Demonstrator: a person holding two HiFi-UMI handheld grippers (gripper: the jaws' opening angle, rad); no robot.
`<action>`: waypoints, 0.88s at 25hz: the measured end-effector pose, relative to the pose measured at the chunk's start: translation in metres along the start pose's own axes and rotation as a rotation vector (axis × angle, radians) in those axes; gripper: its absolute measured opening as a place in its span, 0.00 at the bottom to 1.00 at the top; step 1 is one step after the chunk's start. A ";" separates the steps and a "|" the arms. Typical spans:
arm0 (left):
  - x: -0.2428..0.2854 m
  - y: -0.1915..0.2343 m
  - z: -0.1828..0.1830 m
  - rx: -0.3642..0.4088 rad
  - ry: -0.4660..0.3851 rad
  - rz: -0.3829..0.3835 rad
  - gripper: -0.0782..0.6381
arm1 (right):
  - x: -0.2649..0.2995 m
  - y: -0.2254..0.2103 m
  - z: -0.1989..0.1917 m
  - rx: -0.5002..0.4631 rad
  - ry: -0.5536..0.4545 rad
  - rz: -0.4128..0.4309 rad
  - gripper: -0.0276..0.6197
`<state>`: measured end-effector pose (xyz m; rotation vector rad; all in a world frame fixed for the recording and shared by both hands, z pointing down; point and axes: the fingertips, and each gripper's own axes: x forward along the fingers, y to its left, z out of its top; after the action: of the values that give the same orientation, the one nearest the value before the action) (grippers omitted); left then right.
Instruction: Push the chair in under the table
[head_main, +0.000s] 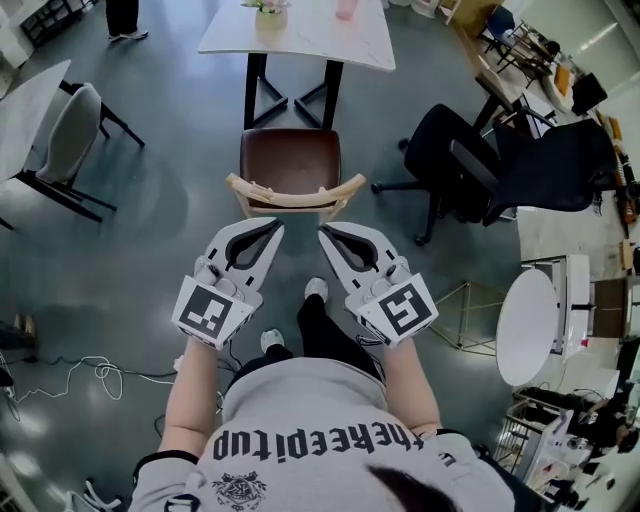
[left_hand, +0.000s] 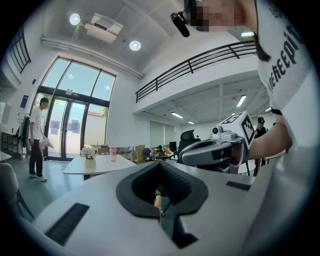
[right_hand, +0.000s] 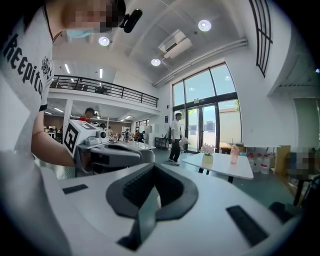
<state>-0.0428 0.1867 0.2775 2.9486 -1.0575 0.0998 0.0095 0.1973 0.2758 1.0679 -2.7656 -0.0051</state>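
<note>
The chair (head_main: 290, 158) has a brown seat and a curved wooden backrest (head_main: 296, 198). It stands pulled out in front of the white marble table (head_main: 300, 38), with its seat short of the table's edge. My left gripper (head_main: 274, 229) and right gripper (head_main: 325, 233) are both shut and empty, side by side just behind the backrest, pointing at it. I cannot tell whether the tips touch the wood. In the left gripper view a sliver of wood (left_hand: 158, 201) shows through the gap in the left gripper (left_hand: 160, 168). The right gripper (right_hand: 152, 169) view shows the table (right_hand: 220, 166) ahead.
Two black office chairs (head_main: 480, 165) stand at the right of the chair. A grey chair (head_main: 70, 135) with another table is at the left. A round white table (head_main: 527, 325) is at the near right. Cables (head_main: 70, 375) lie on the floor at the left. A person (left_hand: 36, 137) stands by the far glass doors.
</note>
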 end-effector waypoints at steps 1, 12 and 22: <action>0.006 0.003 0.001 -0.001 0.001 0.004 0.13 | 0.002 -0.007 0.000 -0.001 0.000 0.006 0.06; 0.054 0.023 0.002 -0.002 0.014 0.065 0.13 | 0.018 -0.064 -0.002 0.005 -0.008 0.073 0.06; 0.088 0.032 0.003 -0.004 0.030 0.124 0.13 | 0.025 -0.103 -0.003 0.012 -0.020 0.129 0.06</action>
<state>0.0050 0.1056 0.2796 2.8667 -1.2345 0.1413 0.0605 0.1040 0.2760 0.8944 -2.8504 0.0177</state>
